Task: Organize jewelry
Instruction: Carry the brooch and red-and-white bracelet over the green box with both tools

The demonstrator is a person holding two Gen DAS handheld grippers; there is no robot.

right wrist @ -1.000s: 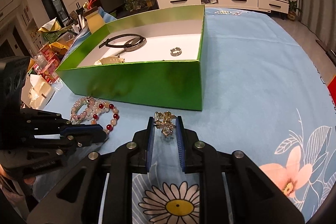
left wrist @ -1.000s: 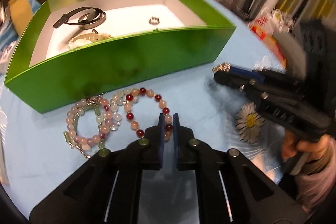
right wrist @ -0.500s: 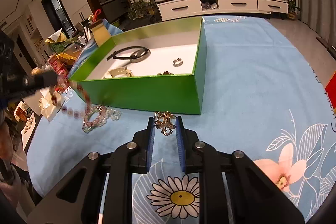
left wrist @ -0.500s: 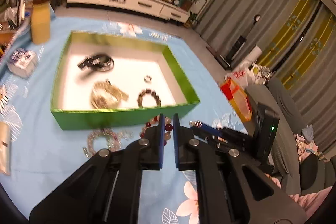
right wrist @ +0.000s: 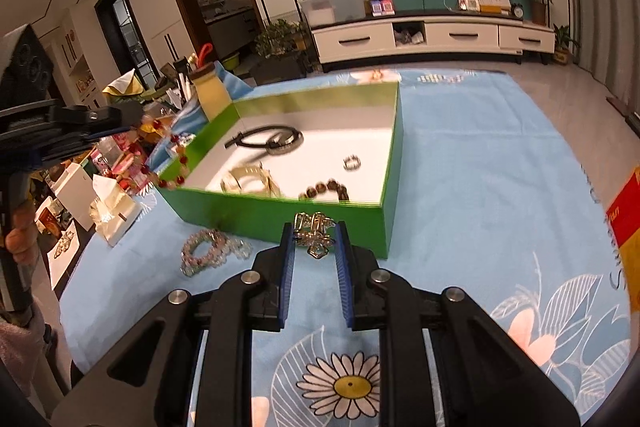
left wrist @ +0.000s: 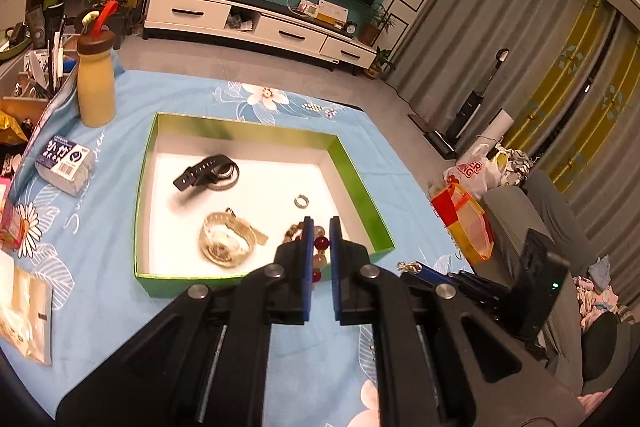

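Observation:
My left gripper [left wrist: 319, 223] is shut on a bracelet of red and cream beads [left wrist: 321, 251], held high over the near right part of the green box [left wrist: 360, 179]. In the right wrist view the left gripper [right wrist: 134, 117] hangs left of the box [right wrist: 394, 147], and the bead bracelet [right wrist: 170, 157] dangles from it. My right gripper [right wrist: 314, 227] is shut on a small gold chain piece [right wrist: 314, 235], just in front of the box's near wall. A pink bead bracelet [right wrist: 212, 247] lies on the blue cloth.
Inside the box lie a black watch [left wrist: 208, 173], a gold watch [left wrist: 228, 241], a ring [left wrist: 302, 202] and a dark bead bracelet [right wrist: 326, 189]. A yellow bottle [left wrist: 96, 87] and a tissue pack [left wrist: 64, 159] stand left of it, a red bag [left wrist: 464, 223] right.
My left gripper lifted the red and cream bracelet off the cloth and rose well above the box. My right gripper rose a little with the gold piece. The pink bracelet stayed down.

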